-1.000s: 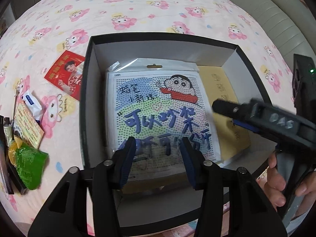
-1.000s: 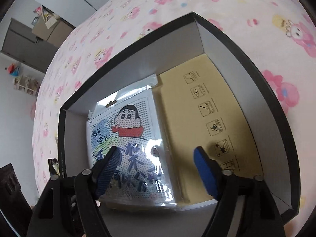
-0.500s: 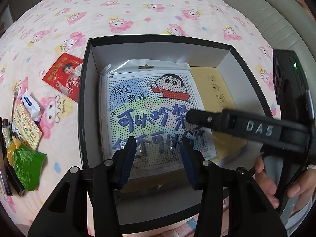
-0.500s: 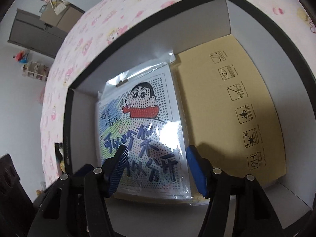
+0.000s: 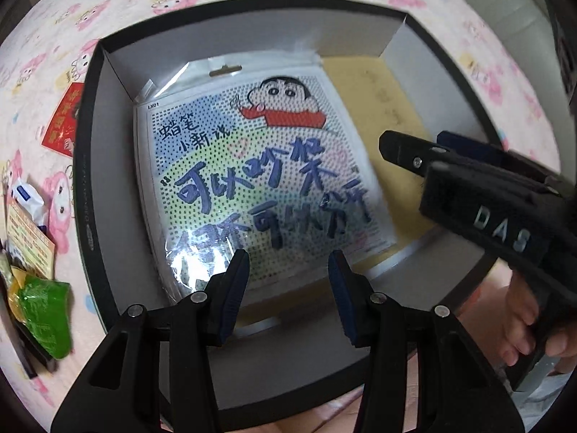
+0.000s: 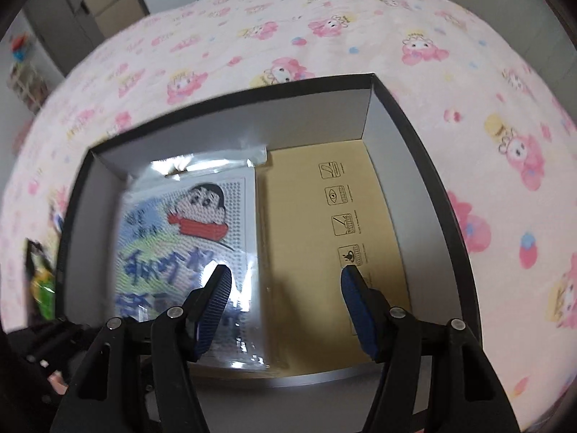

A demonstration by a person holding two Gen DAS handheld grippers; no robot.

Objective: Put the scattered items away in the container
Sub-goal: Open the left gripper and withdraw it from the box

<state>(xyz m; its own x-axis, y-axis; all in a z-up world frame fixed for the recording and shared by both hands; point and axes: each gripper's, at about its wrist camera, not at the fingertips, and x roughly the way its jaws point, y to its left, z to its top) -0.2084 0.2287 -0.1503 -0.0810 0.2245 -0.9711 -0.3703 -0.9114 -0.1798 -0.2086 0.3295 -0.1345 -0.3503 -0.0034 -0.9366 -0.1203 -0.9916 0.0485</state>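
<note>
A black box (image 5: pixel 86 180) with grey inner walls stands on the bed. Inside it a cartoon bead-kit package (image 5: pixel 259 166) in a clear sleeve lies flat on the left, partly over a tan cardboard sheet (image 5: pixel 389 101). My left gripper (image 5: pixel 288 267) hovers open above the package's near edge with nothing between its pads. My right gripper (image 5: pixel 414 144) reaches in from the right, a hand on its handle. In the right wrist view that gripper (image 6: pixel 285 278) stands open over the seam between the package (image 6: pixel 187 238) and the cardboard (image 6: pixel 306 209), holding nothing.
Left of the box lie a red card (image 5: pixel 61 122), a white packet (image 5: pixel 25 195), a yellow leaflet (image 5: pixel 29 238) and a green packet (image 5: pixel 43 310) on the pink cartoon bedsheet (image 6: pixel 360 36). Cupboards and cartons (image 6: pixel 108 7) stand beyond the bed.
My left gripper has sunk closer to the box, so the package fills more of its view. The right gripper has drawn back off the package towards the right and rolled.
</note>
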